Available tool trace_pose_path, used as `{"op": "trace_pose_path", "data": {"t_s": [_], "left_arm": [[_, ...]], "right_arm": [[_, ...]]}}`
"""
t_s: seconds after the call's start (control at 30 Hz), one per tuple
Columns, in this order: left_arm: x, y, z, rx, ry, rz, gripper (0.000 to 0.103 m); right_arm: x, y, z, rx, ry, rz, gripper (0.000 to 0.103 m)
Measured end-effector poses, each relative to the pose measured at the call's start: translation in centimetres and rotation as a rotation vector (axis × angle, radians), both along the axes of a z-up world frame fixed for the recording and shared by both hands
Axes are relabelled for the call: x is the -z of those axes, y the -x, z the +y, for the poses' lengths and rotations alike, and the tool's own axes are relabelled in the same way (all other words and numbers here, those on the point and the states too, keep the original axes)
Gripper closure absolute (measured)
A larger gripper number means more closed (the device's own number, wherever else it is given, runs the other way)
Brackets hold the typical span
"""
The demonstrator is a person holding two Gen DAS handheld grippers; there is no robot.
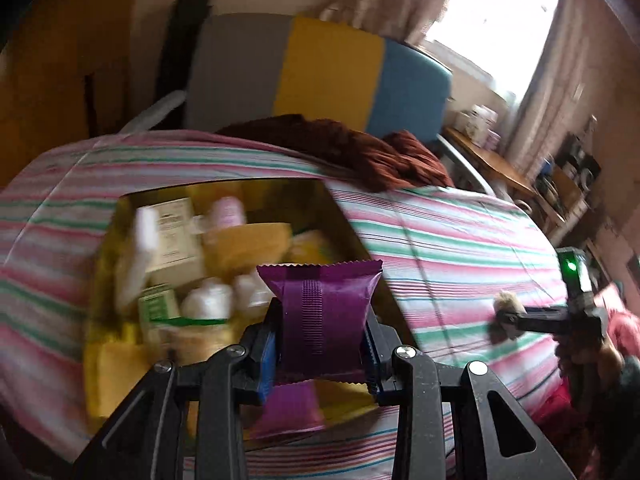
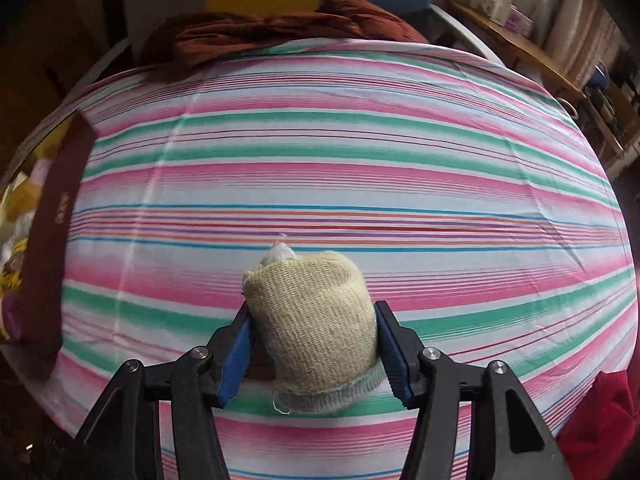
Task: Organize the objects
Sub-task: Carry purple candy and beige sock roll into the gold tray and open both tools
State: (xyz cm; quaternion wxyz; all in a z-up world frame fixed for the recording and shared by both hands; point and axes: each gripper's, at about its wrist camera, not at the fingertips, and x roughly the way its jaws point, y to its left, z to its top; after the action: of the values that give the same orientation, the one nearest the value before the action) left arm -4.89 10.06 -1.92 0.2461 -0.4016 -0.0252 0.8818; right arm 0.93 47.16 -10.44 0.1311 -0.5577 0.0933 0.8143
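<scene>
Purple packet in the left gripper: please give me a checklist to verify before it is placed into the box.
1. Left gripper holds the purple packet between both fingers: ok.
2. Packet is above the open box: ok, at its near right part.
3. Free space in the box for it: cannot tell, the contents are blurred and crowded.
4. Right gripper grips the beige knitted roll firmly: ok.
5. Right gripper stays away from the box: ok, it is over the striped sheet.
</scene>
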Motion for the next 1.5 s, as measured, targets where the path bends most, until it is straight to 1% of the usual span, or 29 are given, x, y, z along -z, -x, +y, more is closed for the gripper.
{"op": "trace_pose_path", "data": {"t_s": [0.07, 0.17, 0.27, 0.37, 0.5, 0.67, 0.77, 0.87, 1.13, 1.23, 1.37, 1.43, 1.5], "left_arm": [[0.2, 0.3, -1.8, -0.039, -0.002, -0.004, 0.068], [0.7, 0.5, -4.4, -0.093, -0.003, -0.015, 0.068], [1.1, 0.5, -6.4, -0.129, -0.008, -0.024, 0.068], [1.3, 0.2, -7.6, -0.143, -0.016, -0.030, 0.068], [1.6, 0.1, -7.3, -0.119, -0.025, -0.040, 0.068], [2.3, -0.3, -5.2, -0.050, -0.029, -0.062, 0.068], [2.7, -0.3, -3.9, -0.017, -0.020, -0.066, 0.068], [2.9, 0.1, -3.1, -0.004, -0.019, -0.069, 0.068], [3.7, 1.6, -2.2, -0.011, -0.007, -0.077, 0.067], [4.1, 2.0, -1.9, -0.013, 0.001, -0.082, 0.067], [5.1, 2.5, -1.5, -0.014, 0.022, -0.100, 0.067], [5.3, 2.6, -1.4, -0.015, 0.026, -0.103, 0.065], [5.3, 2.5, -1.4, -0.013, 0.021, -0.098, 0.057]], "right_arm": [[-0.6, 0.0, -1.0, -0.019, 0.014, 0.019, 0.045], [-2.0, -0.1, -2.9, -0.055, 0.052, 0.073, 0.045], [-3.5, 0.2, -5.5, -0.109, 0.092, 0.128, 0.045], [-4.7, 0.9, -8.5, -0.171, 0.135, 0.174, 0.045], [-6.1, 2.4, -13.3, -0.269, 0.179, 0.222, 0.045], [-7.0, 4.6, -17.5, -0.345, 0.196, 0.240, 0.045], [-7.2, 5.8, -18.5, -0.354, 0.204, 0.242, 0.045], [-7.4, 7.1, -19.2, -0.363, 0.199, 0.244, 0.045], [-7.2, 10.2, -20.0, -0.326, 0.216, 0.256, 0.045], [-6.5, 11.6, -20.3, -0.315, 0.229, 0.247, 0.043], [-4.7, 13.3, -20.7, -0.282, 0.233, 0.209, 0.042], [-4.0, 13.6, -20.5, -0.270, 0.266, 0.198, 0.042], [-3.9, 13.4, -20.3, -0.266, 0.271, 0.210, 0.042]]}}
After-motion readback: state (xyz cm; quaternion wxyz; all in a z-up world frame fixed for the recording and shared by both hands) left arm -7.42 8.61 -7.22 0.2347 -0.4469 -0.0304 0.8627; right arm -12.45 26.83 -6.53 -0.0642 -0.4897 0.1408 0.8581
